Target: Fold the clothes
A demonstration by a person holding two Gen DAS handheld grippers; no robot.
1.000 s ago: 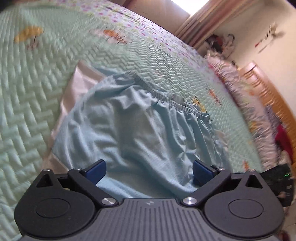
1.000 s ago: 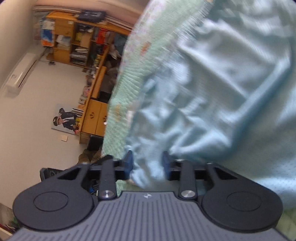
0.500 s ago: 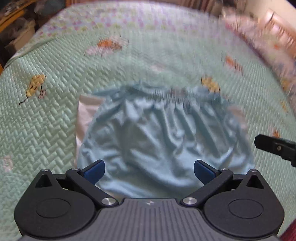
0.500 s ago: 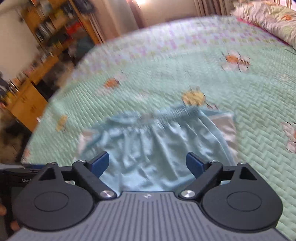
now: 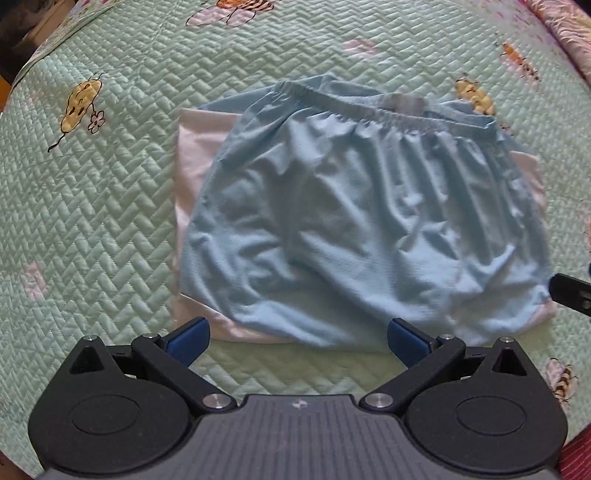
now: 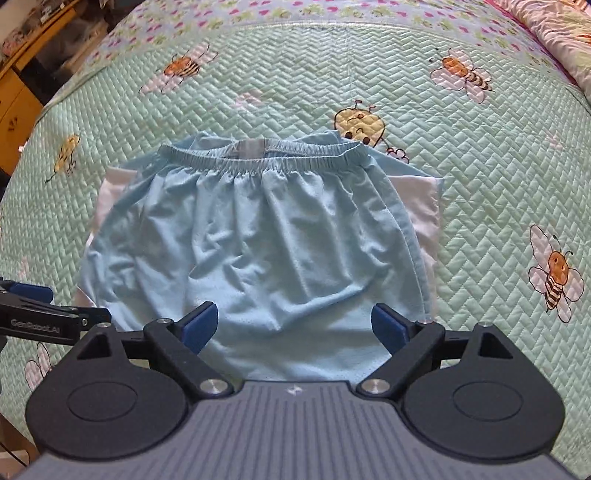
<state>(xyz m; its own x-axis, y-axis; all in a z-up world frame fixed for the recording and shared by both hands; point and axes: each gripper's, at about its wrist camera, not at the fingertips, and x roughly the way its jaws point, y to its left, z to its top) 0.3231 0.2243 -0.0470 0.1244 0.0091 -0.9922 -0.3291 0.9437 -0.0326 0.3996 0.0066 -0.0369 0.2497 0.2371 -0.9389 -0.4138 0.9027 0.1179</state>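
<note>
Two wrist views look down on a bed covered by a quilted green bedspread printed with cartoon bees.

The light blue shorts lie folded on the bedspread, gathered elastic waistband at the far edge and the rounded fold nearest the cameras. The fabric is creased, with soft wrinkles running from the waistband toward the near edge. Beneath the shorts lies a white folded garment, its edges showing along the left side, the near edge and the right side of the blue cloth.

The left gripper hangs above the near edge of the pile, its blue-padded fingers spread wide with nothing between them; only bedspread and the edge of the pile show in the gap below. In the right wrist view a blue pad and black finger of this gripper enter at the left margin.

The right gripper hangs over the near part of the shorts, fingers likewise spread wide and clear of the cloth. Its jaws have just been opening, and nothing remains pinched between them. A black part of this gripper enters the left wrist view at the right margin.

A wooden cabinet stands beyond the left edge of the bed, and a floral pillow lies at the upper right.
</note>
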